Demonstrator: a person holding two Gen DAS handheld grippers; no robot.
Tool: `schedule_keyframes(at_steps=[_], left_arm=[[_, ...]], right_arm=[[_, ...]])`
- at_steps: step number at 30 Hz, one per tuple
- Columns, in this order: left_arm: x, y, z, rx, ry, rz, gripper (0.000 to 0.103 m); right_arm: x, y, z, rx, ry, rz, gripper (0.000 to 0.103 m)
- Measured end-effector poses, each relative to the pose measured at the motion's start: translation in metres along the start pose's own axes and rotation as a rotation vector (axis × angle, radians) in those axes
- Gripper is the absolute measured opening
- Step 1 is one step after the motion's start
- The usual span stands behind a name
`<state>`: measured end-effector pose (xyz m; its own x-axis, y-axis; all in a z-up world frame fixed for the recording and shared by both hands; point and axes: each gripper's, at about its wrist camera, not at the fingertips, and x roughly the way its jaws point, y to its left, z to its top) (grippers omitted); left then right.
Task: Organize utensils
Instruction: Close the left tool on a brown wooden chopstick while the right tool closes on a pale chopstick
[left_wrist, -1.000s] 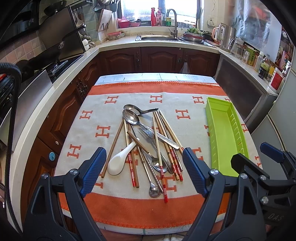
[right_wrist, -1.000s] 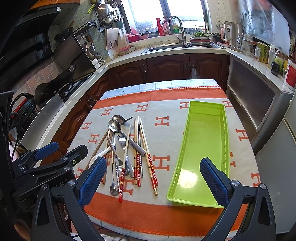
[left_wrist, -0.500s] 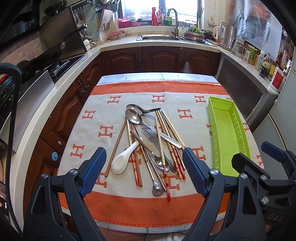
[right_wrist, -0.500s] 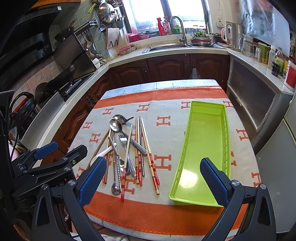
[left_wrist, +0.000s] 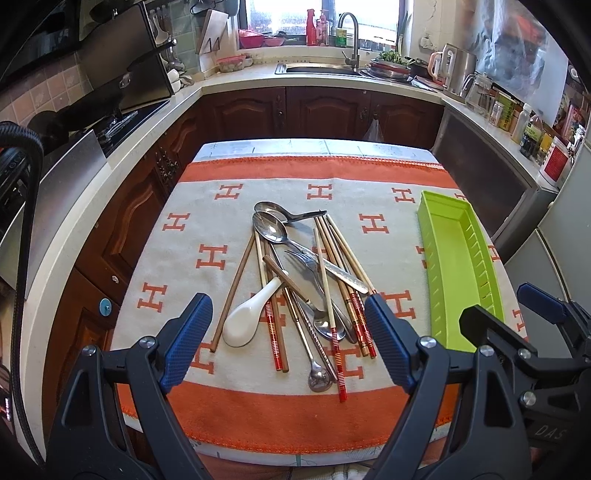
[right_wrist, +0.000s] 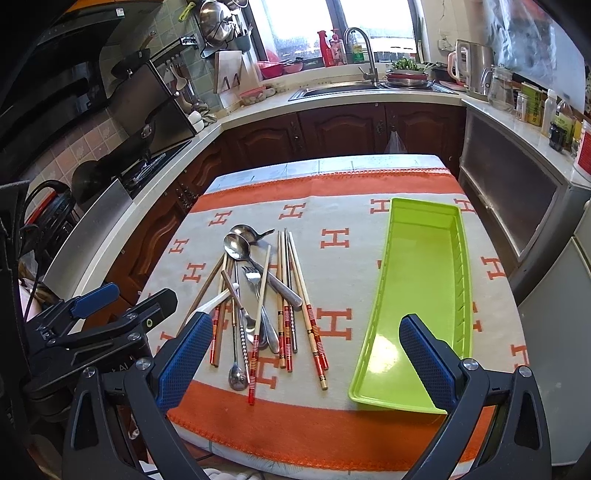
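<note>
A pile of utensils lies mid-table on the orange and cream cloth: metal spoons, a fork, several chopsticks and a white ceramic spoon. The pile also shows in the right wrist view. An empty green tray lies to its right, also in the right wrist view. My left gripper is open and empty, held above the table's near edge before the pile. My right gripper is open and empty, held over the near edge between pile and tray.
The table stands in a kitchen. Dark wood cabinets and a counter with a sink run behind it. A stove is at the left, and an appliance stands close to the table's right side.
Both grippers have pulled back and risen a little, so the table's near edge shows more. Nothing on the table has moved. Both stay open.
</note>
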<state>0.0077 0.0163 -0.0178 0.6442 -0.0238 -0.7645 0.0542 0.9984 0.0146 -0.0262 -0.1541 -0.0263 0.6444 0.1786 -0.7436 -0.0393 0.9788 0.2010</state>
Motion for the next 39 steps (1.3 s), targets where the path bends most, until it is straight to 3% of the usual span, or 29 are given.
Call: schedule_keyframes(at_steps=[9,13,18,24,31,39], left_arm=[[0.026,0.034,0.011,-0.075,0.035,-0.015,0.082],[0.040,0.058,0.016,-0.096,0.033,-0.012,0.082],[0.061,0.082,0.015,-0.094,0.068,-0.017,0.082],[0.094,0.110,0.010,-0.136,0.125,-0.069,0.082],[0.137,0.131,0.006,-0.151,0.167,-0.054,0.064],[0.180,0.134,0.008,-0.152,0.219,-0.077,0.058]], right_arm=[[0.021,0.012,0.010,-0.039,0.037,0.024,0.099],[0.033,0.016,0.018,-0.053,0.044,0.052,0.083],[0.063,0.023,0.027,-0.101,0.076,0.046,0.073],[0.108,0.036,0.031,-0.128,0.145,0.109,0.059],[0.163,0.051,0.024,-0.133,0.224,0.165,0.042],[0.206,0.052,0.025,-0.083,0.263,0.173,0.030]])
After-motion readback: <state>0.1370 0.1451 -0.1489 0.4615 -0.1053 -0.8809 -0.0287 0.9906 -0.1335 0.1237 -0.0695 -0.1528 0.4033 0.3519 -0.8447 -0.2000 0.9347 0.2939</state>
